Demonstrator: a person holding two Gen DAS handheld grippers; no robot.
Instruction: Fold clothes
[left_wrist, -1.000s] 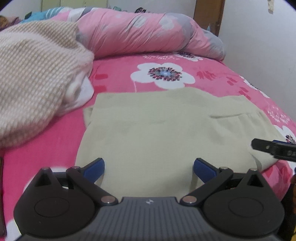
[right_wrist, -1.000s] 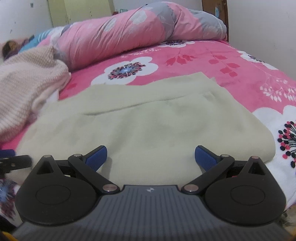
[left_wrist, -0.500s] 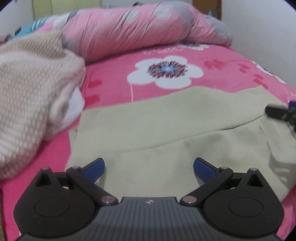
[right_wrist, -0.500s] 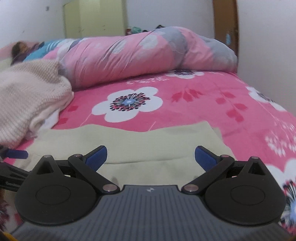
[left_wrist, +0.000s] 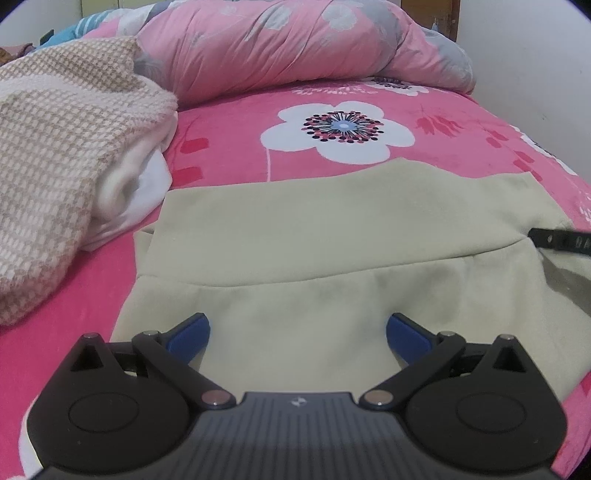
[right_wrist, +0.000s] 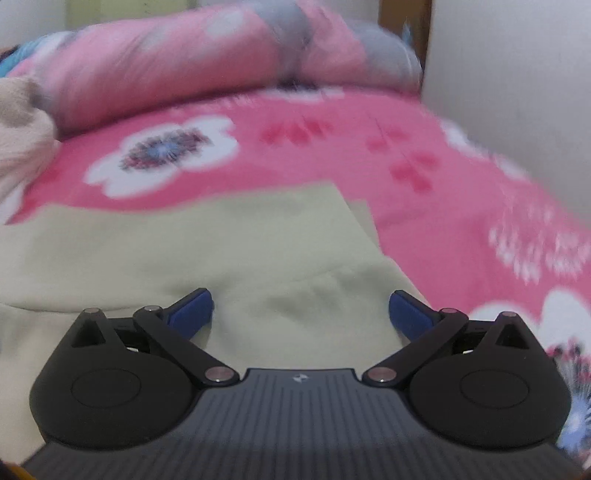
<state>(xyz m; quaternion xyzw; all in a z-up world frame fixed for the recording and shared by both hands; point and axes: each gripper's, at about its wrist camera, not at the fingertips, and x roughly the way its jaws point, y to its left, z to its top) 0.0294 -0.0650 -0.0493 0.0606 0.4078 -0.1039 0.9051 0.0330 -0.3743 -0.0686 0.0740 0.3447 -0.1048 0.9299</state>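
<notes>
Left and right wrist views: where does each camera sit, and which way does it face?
Left wrist: on the left claw, facing up the bed over the beige garment; its open blue fingers show, and the right claw's tip at the right edge.
Right wrist: on the right claw, facing likewise, blurred; its open fingers show.
Shared: garment, flowered bedspread, rolled quilt.

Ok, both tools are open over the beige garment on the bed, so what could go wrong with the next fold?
1. The pale beige folded garment lies on a soft pink floral bedspread; a low pinch by the left tool might catch the spread too.
2. The checked beige knit blanket sits close beside the garment's left edge and could get dragged in.
3. The right tool view is motion-blurred, so its aim on the layered edge may be off.
</notes>
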